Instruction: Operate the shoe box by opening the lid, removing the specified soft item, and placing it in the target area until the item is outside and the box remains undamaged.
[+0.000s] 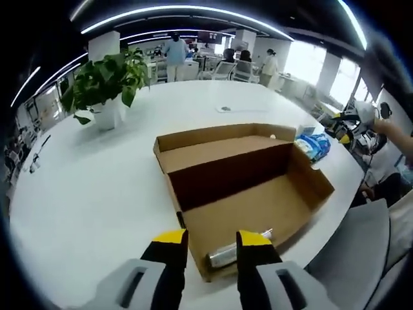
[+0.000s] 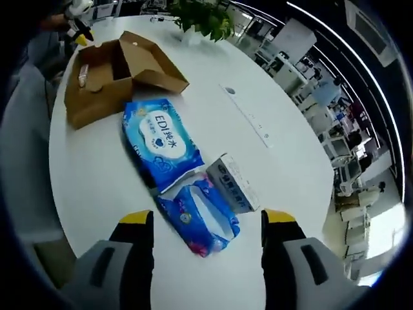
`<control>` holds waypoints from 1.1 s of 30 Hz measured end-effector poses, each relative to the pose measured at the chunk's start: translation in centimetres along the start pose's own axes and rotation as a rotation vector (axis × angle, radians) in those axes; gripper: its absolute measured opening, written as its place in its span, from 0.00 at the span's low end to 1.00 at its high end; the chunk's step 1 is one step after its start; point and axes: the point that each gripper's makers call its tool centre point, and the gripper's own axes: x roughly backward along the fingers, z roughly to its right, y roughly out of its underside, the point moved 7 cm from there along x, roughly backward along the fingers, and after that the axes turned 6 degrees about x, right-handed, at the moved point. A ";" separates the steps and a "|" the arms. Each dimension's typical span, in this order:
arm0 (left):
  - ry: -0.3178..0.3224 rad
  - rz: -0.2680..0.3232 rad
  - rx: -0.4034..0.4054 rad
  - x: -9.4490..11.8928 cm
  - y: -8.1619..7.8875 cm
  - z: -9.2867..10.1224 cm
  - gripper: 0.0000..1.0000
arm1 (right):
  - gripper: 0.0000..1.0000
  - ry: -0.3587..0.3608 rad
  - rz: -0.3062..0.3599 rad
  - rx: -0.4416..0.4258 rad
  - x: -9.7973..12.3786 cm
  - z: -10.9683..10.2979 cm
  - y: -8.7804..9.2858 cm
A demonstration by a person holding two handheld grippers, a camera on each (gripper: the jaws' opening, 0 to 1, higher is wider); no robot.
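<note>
The left gripper (image 1: pixel 213 247) has its two yellow-tipped jaws a little way apart, and they hold nothing. Between the tips you can see a shiny silver tube (image 1: pixel 233 248) lying inside the shoe box (image 1: pixel 258 200), near its closest corner. The tips are right by the box's near edge, but I cannot tell if they touch it. The box is open, with its lid (image 1: pixel 219 150) folded back and standing up behind it.

The right gripper (image 2: pixel 209 227) is wide open and grips nothing. Between its jaws lies a small blue tissue pack (image 2: pixel 197 219), which looks torn open. A small white carton (image 2: pixel 233 183) lies right beside that pack. Just past them is a big blue pack of wet wipes (image 2: pixel 158 145) lying flat on the white table (image 2: pixel 258 77), outside the box. The open shoe box sits further back in this view, near the table's edge.

A green plant (image 1: pixel 106 81) in a white pot stands on the table, well apart from the box. People sit at desks far behind.
</note>
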 end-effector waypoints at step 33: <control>0.280 -0.209 -0.450 -3.7 -4.9 1.5 0.55 | 0.90 0.097 0.286 -0.407 7.7 -11.6 -3.5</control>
